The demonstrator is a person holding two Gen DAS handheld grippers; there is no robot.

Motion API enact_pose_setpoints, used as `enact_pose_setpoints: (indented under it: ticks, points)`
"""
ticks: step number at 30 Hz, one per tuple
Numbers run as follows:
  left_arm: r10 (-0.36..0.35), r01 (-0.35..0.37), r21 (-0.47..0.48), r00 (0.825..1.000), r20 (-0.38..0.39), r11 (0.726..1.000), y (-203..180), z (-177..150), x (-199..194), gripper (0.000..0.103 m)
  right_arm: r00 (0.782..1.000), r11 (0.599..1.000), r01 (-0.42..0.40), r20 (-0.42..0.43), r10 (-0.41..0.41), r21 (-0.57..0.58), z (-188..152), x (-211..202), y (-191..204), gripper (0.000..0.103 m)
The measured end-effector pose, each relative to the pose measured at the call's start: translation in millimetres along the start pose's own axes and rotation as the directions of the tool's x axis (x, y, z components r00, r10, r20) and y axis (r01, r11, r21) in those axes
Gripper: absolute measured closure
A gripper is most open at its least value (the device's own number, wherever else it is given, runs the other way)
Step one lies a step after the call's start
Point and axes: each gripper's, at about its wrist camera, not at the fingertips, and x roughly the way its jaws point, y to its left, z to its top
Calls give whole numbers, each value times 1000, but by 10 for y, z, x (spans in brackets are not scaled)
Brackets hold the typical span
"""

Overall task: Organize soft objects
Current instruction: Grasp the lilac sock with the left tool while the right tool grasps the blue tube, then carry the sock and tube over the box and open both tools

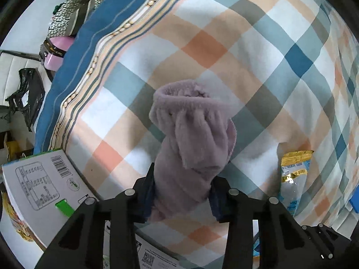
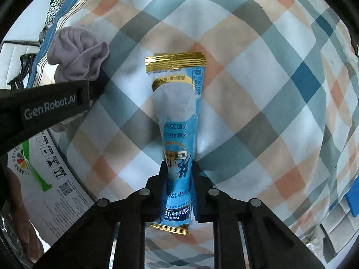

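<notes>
Fleece, a lilac sock (image 1: 190, 134), sits clamped in my left gripper (image 1: 182, 192) at frame centre, above the plaid sheet (image 1: 258, 56). My right gripper (image 2: 178, 187) pinches a blue-and-gold sachet (image 2: 177, 112) mid-frame; a white carton (image 2: 56, 174) lies lower left.

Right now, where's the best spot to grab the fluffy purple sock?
Grip the fluffy purple sock around its bunched middle, coming from the end away from its open cuff, as the left gripper does: the pile squashes there, so the fingers hold firmly.
</notes>
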Motion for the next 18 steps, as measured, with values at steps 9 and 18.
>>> enact_pose_setpoints:
  ticks: [9, 18]
  points:
    - [-105, 135, -160, 978, 182, 978, 362, -508, -781, 66, 997, 994, -1, 81, 10, -106, -73, -510, 37, 87]
    - [-153, 298, -332, 904, 399, 895, 1211, -1327, -1829, 66, 976, 944, -15, 200, 85, -329, -364, -1505, 505, 87]
